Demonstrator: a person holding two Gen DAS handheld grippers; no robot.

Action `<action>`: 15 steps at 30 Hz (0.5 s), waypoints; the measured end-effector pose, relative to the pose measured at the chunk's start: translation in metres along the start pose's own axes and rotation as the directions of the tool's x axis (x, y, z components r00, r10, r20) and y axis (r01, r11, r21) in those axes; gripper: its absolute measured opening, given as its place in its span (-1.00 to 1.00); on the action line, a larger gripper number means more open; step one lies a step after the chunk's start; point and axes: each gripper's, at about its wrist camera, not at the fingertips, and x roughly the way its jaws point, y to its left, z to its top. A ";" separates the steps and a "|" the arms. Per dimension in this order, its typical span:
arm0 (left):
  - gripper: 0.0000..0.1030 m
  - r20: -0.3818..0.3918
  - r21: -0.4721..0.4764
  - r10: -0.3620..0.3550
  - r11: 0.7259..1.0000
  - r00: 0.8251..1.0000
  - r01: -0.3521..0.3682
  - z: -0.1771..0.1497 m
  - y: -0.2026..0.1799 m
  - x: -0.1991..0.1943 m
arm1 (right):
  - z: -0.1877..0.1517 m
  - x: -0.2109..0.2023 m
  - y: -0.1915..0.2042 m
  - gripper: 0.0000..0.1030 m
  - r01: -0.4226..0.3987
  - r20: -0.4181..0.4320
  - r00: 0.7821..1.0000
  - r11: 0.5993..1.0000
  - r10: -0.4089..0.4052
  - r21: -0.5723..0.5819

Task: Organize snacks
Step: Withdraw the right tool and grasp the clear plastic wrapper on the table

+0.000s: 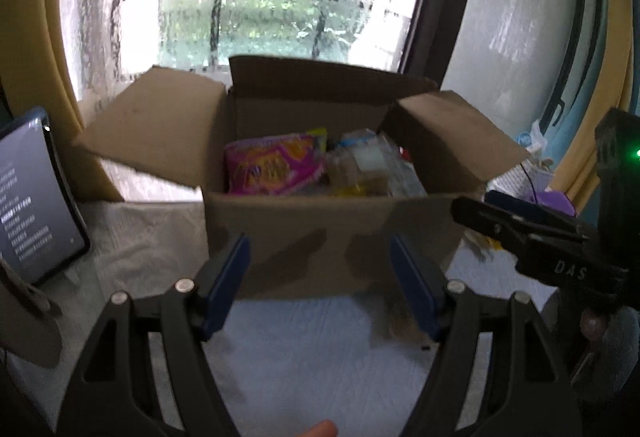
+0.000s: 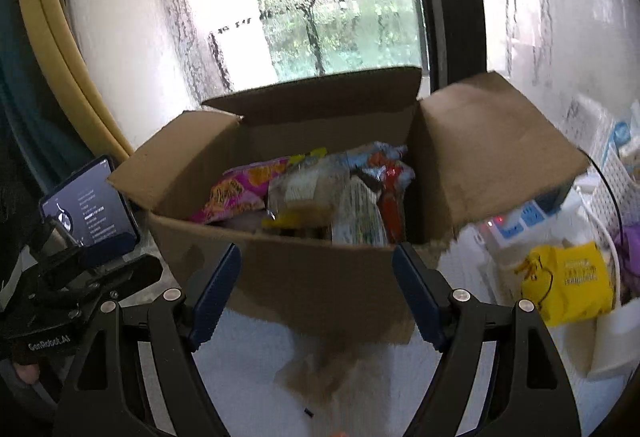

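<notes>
Two open tools (image 1: 320,277) (image 2: 316,281), cardboard box (image 1: 320,229), pink snack packet (image 1: 272,165) inside

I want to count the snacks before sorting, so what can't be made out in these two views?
- Snacks low in the box: both views, hidden by its front wall and the packets on top.
- Print on the pink packet and the clear packet: blurred, unreadable.
- Text on the tablet: too small; left view cuts it at the edge.
- Yellow bag: right view only, contents unseen.
</notes>
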 end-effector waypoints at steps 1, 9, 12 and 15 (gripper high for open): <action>0.43 -0.004 -0.007 -0.001 1.000 1.000 0.001 -0.005 0.000 -0.001 | -0.004 -0.001 -0.002 0.57 -0.003 -0.005 1.000 1.000 0.004 0.004; 0.43 -0.053 -0.049 -0.005 0.999 0.999 0.002 -0.040 0.004 0.002 | -0.042 0.016 -0.011 0.57 0.016 -0.089 0.996 0.999 -0.013 0.028; 0.43 -0.068 -0.065 -0.001 0.998 0.998 -0.003 -0.051 0.009 0.003 | -0.057 0.029 -0.011 0.57 0.026 -0.137 0.990 0.999 -0.020 0.037; 0.43 -0.085 -0.086 -0.008 0.996 0.996 0.001 -0.059 0.014 0.005 | -0.067 0.037 -0.008 0.57 0.030 -0.168 0.986 0.999 -0.024 0.037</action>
